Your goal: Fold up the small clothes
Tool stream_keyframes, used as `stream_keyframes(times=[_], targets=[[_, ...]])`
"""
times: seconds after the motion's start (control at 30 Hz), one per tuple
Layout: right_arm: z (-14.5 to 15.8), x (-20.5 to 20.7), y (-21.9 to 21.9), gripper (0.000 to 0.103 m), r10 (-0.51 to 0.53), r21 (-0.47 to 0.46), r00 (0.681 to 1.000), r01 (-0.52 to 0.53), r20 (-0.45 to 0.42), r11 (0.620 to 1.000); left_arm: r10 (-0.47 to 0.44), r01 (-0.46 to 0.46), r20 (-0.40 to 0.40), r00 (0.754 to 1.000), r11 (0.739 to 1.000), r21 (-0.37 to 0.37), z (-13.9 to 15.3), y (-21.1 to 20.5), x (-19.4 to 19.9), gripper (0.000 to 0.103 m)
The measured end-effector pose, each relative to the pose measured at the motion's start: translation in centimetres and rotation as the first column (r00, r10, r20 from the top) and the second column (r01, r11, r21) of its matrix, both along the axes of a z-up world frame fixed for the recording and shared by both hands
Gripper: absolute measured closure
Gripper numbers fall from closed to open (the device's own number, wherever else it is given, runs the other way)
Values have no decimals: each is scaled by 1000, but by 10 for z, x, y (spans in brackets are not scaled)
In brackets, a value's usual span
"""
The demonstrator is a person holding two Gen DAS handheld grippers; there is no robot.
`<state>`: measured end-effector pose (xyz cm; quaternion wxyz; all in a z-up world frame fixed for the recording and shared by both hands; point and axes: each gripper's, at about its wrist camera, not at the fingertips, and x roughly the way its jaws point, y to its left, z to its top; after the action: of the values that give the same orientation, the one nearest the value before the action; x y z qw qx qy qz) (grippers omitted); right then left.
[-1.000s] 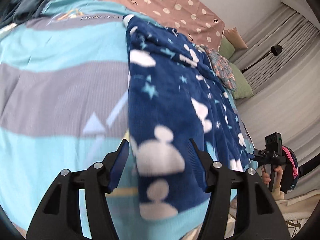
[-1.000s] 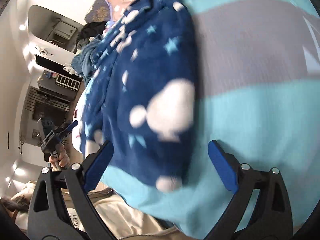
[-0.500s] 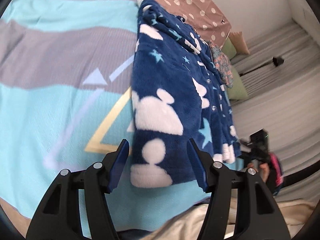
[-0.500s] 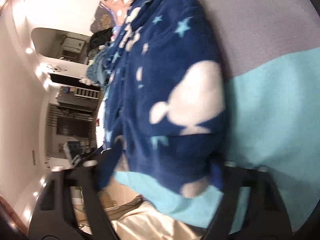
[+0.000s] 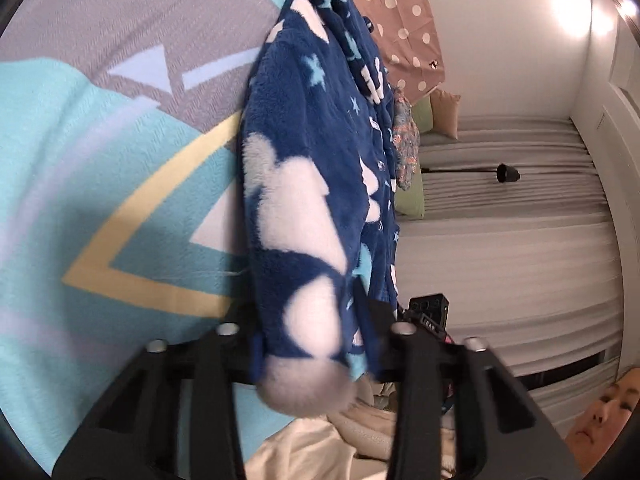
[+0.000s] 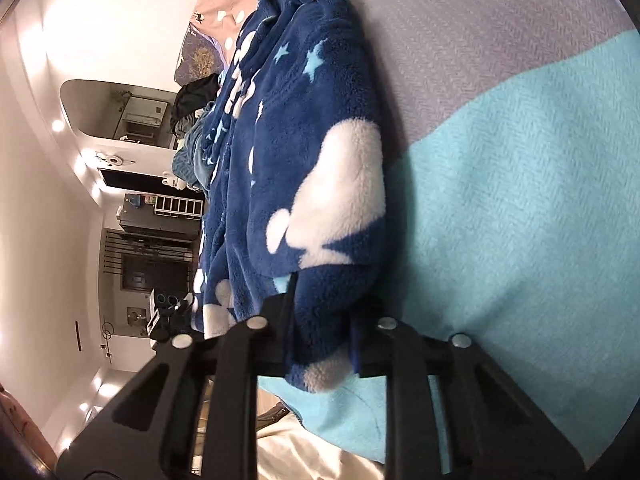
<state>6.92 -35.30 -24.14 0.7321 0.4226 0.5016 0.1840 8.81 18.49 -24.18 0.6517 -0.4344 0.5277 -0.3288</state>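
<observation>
A small navy fleece garment (image 5: pixel 304 184) with white cloud shapes and pale blue stars lies on a turquoise and grey blanket (image 5: pixel 80 160). My left gripper (image 5: pixel 308 340) is shut on the garment's near hem corner. The garment also shows in the right wrist view (image 6: pixel 312 168), where my right gripper (image 6: pixel 324 328) is shut on its other near hem corner. Both grippers hold the hem at the blanket's near edge. The right gripper also shows from the left wrist view (image 5: pixel 430 312).
A pink dotted cloth (image 5: pixel 400 20) and a floral garment (image 5: pixel 406 144) lie at the far end, next to green and tan pillows (image 5: pixel 424 120). A dark pile of clothes (image 6: pixel 192 120) lies far left in the right wrist view. Cream bedding (image 6: pixel 320 456) lies below the blanket's edge.
Both grippers were open around the hem a second ago. They have since closed on the hem corners, and both views have rolled and drawn close to the garment.
</observation>
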Motion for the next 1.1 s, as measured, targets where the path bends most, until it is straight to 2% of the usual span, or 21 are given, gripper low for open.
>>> stream_keyframes(times=[0.1, 0.2, 0.33, 0.5, 0.63, 0.83, 0.93, 1.1], targets=[[2, -1, -1, 89, -8, 6, 1000, 8, 7, 1000, 28, -28, 5, 1000, 999, -17, 2, 0, 0, 90], [7, -2, -4, 90, -14, 28, 1000, 13, 26, 1000, 53, -51, 41, 998, 998, -36, 12, 4, -1, 91], [22, 3, -5, 90, -17, 54, 998, 14, 67, 998, 80, -71, 80, 994, 992, -105, 32, 5, 1, 91], [52, 15, -11, 90, -26, 103, 989, 12, 143, 995, 96, -72, 137, 986, 983, -171, 59, 2, 11, 91], [82, 31, -9, 90, -13, 101, 979, -8, 205, 995, 111, -71, 156, 982, 968, -241, 76, -1, 24, 91], [131, 69, -4, 90, 26, 65, 956, -47, 294, 997, 115, -59, 223, 968, 967, -246, 114, -6, 50, 91], [156, 95, -4, 90, 8, 35, 944, -21, 330, 999, 135, -70, 255, 957, 966, -248, 133, -3, 66, 91], [174, 143, -9, 90, -12, 56, 934, -9, 357, 998, 230, -171, 256, 939, 958, -231, 149, 4, 107, 92]])
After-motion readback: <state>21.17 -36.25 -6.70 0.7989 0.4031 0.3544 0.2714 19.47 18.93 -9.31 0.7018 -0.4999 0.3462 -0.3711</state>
